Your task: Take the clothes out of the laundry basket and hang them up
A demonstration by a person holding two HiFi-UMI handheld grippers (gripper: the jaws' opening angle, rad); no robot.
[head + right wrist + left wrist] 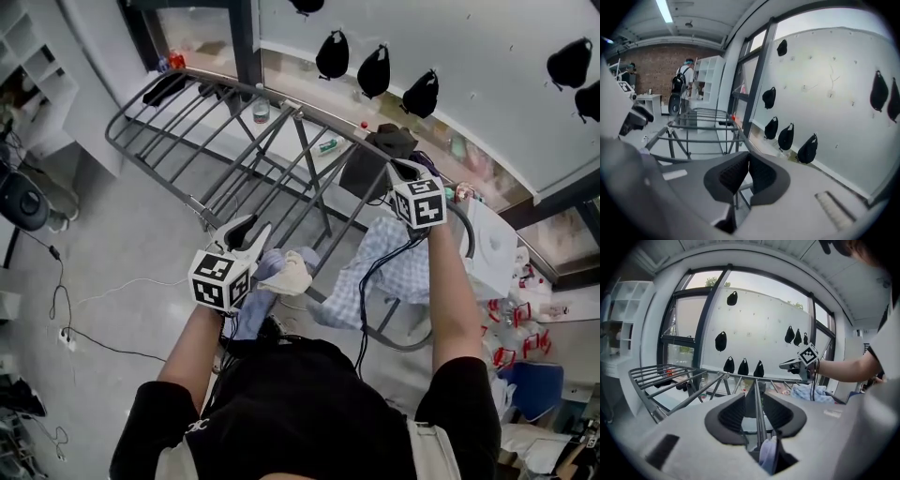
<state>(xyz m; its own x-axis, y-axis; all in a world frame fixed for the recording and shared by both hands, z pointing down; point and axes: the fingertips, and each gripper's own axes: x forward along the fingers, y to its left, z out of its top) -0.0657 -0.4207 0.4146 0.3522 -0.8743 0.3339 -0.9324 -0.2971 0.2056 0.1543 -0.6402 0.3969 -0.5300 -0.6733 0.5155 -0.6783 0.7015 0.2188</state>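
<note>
A grey drying rack (pixel 187 122) stands in front of me. My left gripper (pixel 251 232) sits over its near rods, jaws open, with two rods (pixel 758 413) running between the pads. A pale blue cloth (pixel 272 267) and a cream cloth (pixel 292 278) hang on the rods just under it; the blue cloth (pixel 768 453) shows below the jaws. A blue checked shirt (pixel 398 272) drapes over the rack's right side. My right gripper (pixel 401 169) is above it, beside a dark garment (pixel 370 164). Its jaws (pixel 748 161) are shut, with nothing visible between the pads.
Black pouches (pixel 373 70) hang on the white wall behind the rack. A bottle (pixel 261 108) stands on the sill. White shelves (pixel 37 75) are at far left, with cables (pixel 66 309) on the floor. A white box (pixel 492 248) stands right. A person with a backpack (pixel 684 84) is far off.
</note>
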